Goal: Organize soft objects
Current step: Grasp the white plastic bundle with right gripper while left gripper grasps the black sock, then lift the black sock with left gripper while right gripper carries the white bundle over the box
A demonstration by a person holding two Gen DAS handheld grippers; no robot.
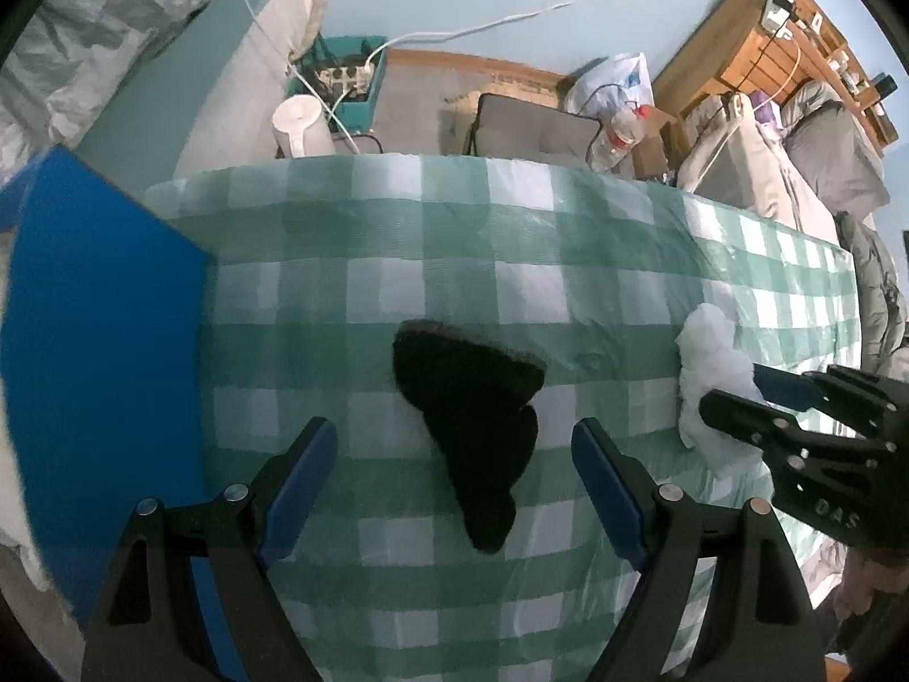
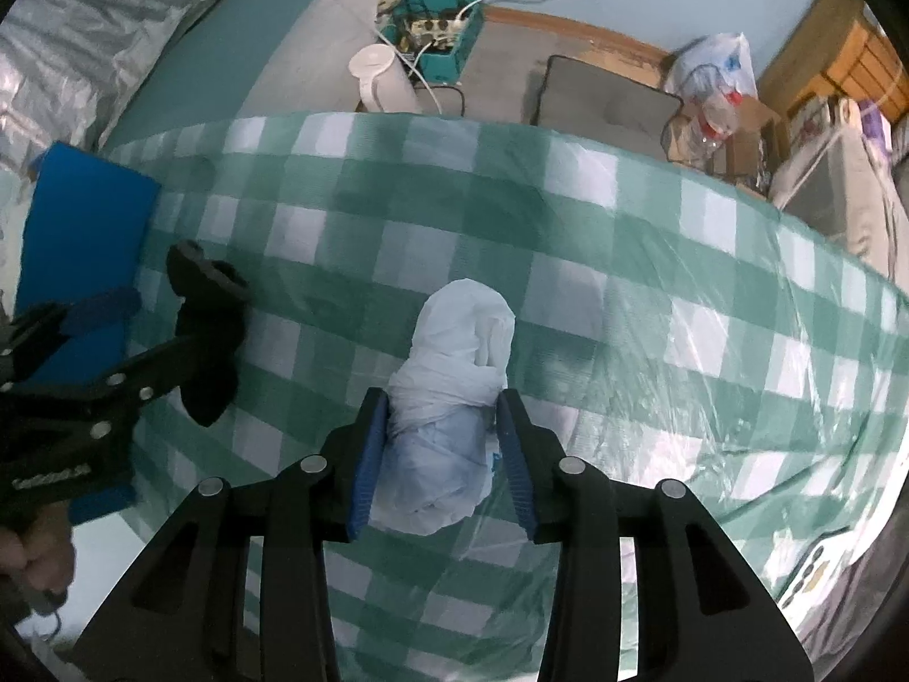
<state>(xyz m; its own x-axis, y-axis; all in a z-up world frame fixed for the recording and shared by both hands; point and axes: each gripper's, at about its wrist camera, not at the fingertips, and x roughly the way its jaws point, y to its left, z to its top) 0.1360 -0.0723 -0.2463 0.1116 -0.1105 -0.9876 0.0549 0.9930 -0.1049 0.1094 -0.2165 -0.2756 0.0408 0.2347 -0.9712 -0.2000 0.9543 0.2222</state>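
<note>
A black fuzzy soft piece (image 1: pixel 466 426) lies flat on the green-and-white checked cloth (image 1: pixel 397 261). My left gripper (image 1: pixel 454 432) points straight down over it, open, one blue pad on each side and neither touching it. The right wrist view has that gripper (image 2: pixel 182 315) at the left, over the same black piece (image 2: pixel 207 398). A white crumpled plastic bag bundle (image 2: pixel 454 352) sits between the blue pads of my right gripper (image 2: pixel 443 398), which press on its sides. From the left wrist view, the right gripper (image 1: pixel 733 392) holds the bag (image 1: pixel 710 341) at the right.
A blue flat board (image 1: pixel 102 341) lies along the cloth's left edge. Beyond the far edge, on the floor, are a white kettle (image 1: pixel 301 125), a teal crate of cables (image 1: pixel 341 74), a grey cushion (image 1: pixel 528 125) and a plastic bottle (image 1: pixel 619 136). Bedding is piled at the right.
</note>
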